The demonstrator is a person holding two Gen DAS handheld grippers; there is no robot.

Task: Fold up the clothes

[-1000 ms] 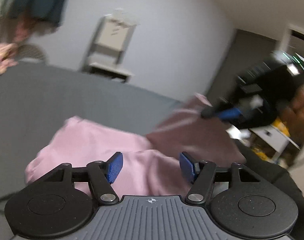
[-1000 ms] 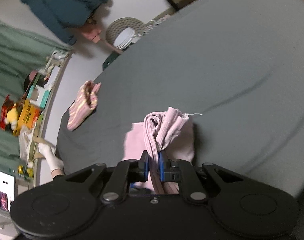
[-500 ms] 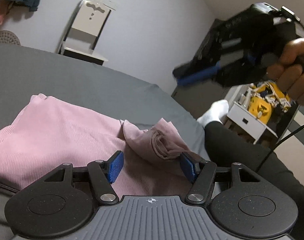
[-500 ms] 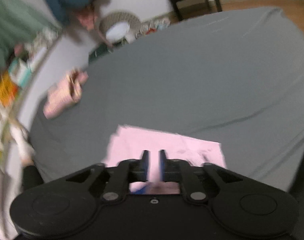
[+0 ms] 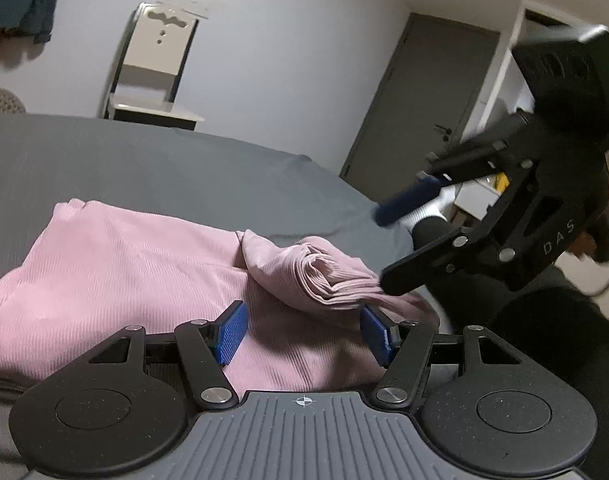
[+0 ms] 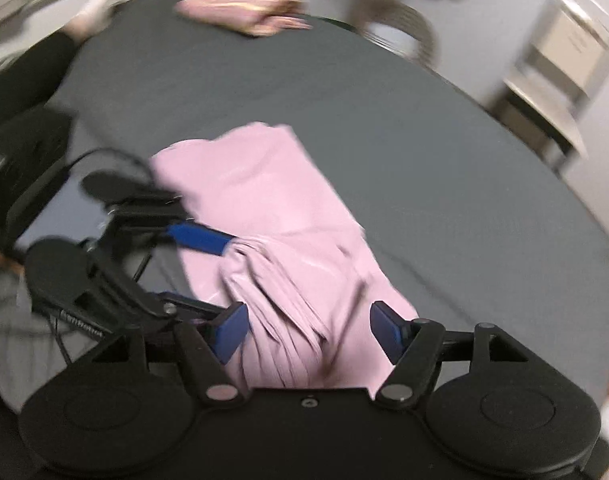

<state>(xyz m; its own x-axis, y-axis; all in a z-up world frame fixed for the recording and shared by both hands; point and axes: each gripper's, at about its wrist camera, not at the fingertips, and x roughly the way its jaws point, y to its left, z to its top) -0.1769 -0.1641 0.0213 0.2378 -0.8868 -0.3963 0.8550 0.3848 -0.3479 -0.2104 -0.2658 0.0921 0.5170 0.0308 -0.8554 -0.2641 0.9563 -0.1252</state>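
**Both grippers off the pink garment**

The left gripper is spread wide, empty, over the pink garment on the grey bed. The right gripper, pinched half a second ago, now gapes above the bunched folds at 12 o'clock.

The left gripper is black, with ribbed blue pads on two linked fingers, silver pivot screws, round discs at 7 and 5 o'clock, and a grey ribbed housing bearing a small white crosshair mark. The right gripper has the same black linkages and blue pads, with pale lettering on its side. A dark trouser leg and white sock show at 3 o'clock.
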